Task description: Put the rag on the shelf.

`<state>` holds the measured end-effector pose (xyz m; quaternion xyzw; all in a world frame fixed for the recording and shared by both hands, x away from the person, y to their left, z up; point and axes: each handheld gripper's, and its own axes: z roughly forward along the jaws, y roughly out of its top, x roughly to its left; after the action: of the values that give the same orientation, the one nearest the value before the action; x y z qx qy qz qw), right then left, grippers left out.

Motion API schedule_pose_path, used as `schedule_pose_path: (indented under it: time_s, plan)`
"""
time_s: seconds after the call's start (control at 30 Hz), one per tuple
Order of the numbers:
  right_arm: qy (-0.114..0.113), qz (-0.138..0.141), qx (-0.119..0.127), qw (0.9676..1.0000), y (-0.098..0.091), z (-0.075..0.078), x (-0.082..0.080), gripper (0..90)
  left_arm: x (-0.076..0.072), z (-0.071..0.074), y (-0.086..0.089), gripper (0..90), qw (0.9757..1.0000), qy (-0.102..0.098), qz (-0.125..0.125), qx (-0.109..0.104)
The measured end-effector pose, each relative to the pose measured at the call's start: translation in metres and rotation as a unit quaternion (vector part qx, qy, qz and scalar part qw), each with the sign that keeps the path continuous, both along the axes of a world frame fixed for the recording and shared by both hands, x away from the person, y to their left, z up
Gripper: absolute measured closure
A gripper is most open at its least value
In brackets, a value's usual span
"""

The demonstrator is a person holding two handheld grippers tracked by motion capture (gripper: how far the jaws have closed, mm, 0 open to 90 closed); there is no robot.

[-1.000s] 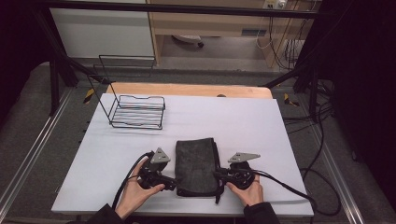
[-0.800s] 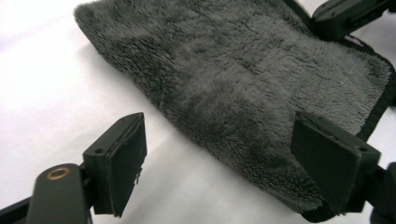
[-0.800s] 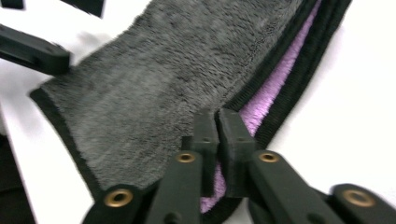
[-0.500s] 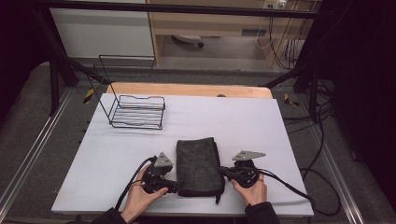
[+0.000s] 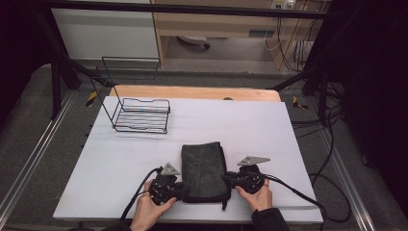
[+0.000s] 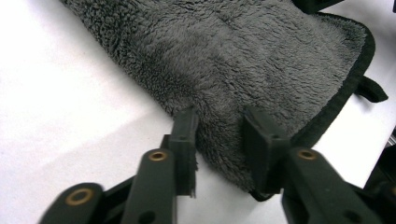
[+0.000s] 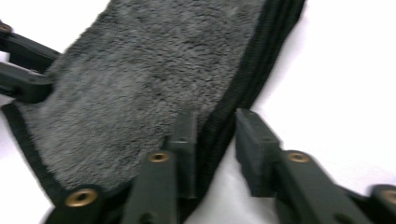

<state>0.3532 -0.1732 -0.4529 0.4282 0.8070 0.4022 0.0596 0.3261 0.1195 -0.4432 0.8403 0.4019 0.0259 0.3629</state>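
Observation:
A folded dark grey fleece towel (image 5: 204, 171) lies flat near the front of the white table (image 5: 250, 125). My left gripper (image 5: 185, 191) lies low at the towel's near left edge. In the left gripper view its jaws (image 6: 217, 126) have just been closing and pinch a ridge of the towel (image 6: 233, 56). My right gripper (image 5: 227, 179) is at the towel's right edge. In the right gripper view its jaws (image 7: 215, 126) have just been opening. The towel's black hem (image 7: 243, 79) runs between them, and the right pad stands a little off it.
A black wire basket (image 5: 142, 114) stands at the table's back left. Cables trail from both grippers towards the front edge. A wooden strip (image 5: 192, 92) borders the far side. A hem loop (image 5: 224, 204) sticks out at the towel's near corner.
The left gripper has edged in against the towel's left side. The towel and the basket lie as before, and the right hand has barely shifted.

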Motion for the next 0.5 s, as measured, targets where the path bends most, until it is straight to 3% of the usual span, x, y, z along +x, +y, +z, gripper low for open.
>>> schedule_pose_path:
  time_s: [0.13,0.3,0.5]
  plan:
    - [0.009,0.000,0.006,0.9999,0.000,0.000,0.001,76.5,-0.002,0.001,-0.001,79.7,1.0000,0.000,0.002,0.001]
    - [0.008,-0.005,0.011,0.9999,0.000,0.001,-0.001,80.7,-0.002,0.002,0.001,83.4,1.0000,-0.008,-0.004,0.001]
    - [0.007,-0.004,0.015,0.9999,0.004,0.002,-0.003,81.4,0.003,0.008,0.011,84.4,0.9999,-0.003,-0.011,0.000]
